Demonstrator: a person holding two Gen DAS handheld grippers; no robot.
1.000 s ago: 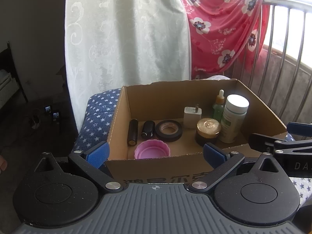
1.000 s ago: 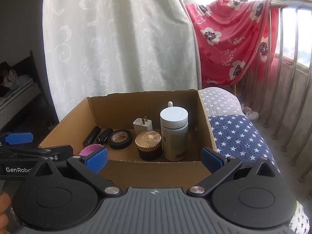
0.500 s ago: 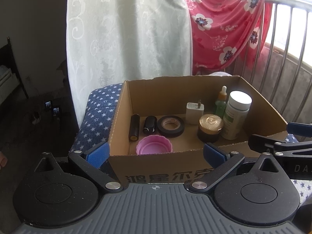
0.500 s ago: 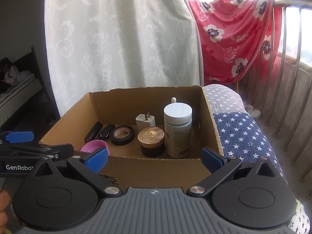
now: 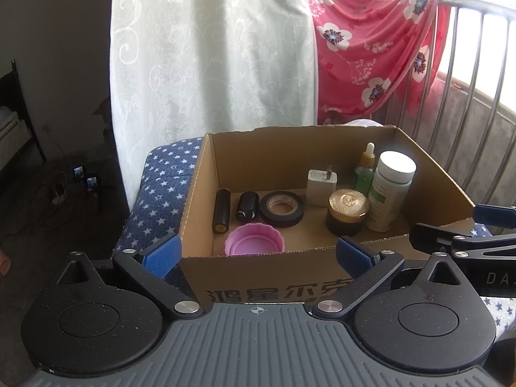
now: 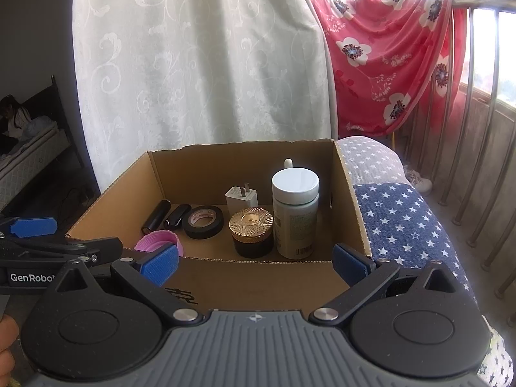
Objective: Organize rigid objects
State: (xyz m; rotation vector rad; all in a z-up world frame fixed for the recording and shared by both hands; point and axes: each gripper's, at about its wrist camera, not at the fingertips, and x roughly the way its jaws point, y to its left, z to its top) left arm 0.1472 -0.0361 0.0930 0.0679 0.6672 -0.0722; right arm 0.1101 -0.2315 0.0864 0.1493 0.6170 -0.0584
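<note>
An open cardboard box [image 5: 429,174] [image 6: 350,193] holds a pink lid [image 5: 254,239] [image 6: 154,241], two black cylinders [image 5: 222,205] [image 6: 158,214], a black tape roll [image 5: 281,208] [image 6: 202,221], a white charger plug [image 5: 321,183] [image 6: 241,197], a gold-lidded dark jar [image 5: 347,211] [image 6: 252,230], a white-capped bottle [image 5: 391,185] [image 6: 295,211] and a green dropper bottle [image 5: 365,171]. My left gripper [image 5: 258,254] is open and empty before the box's near wall. My right gripper [image 6: 254,262] is open and empty there too.
The box rests on a blue star-patterned cushion [image 5: 161,187] [image 6: 403,213]. A white curtain [image 5: 209,48] hangs behind it. A red floral cloth [image 5: 371,48] drapes over a metal railing [image 6: 483,96] at the right. Dark floor with cables [image 5: 64,187] lies left.
Both grippers have drawn back and risen slightly, so the box sits a little farther and lower in both views. Both stay open and empty.
</note>
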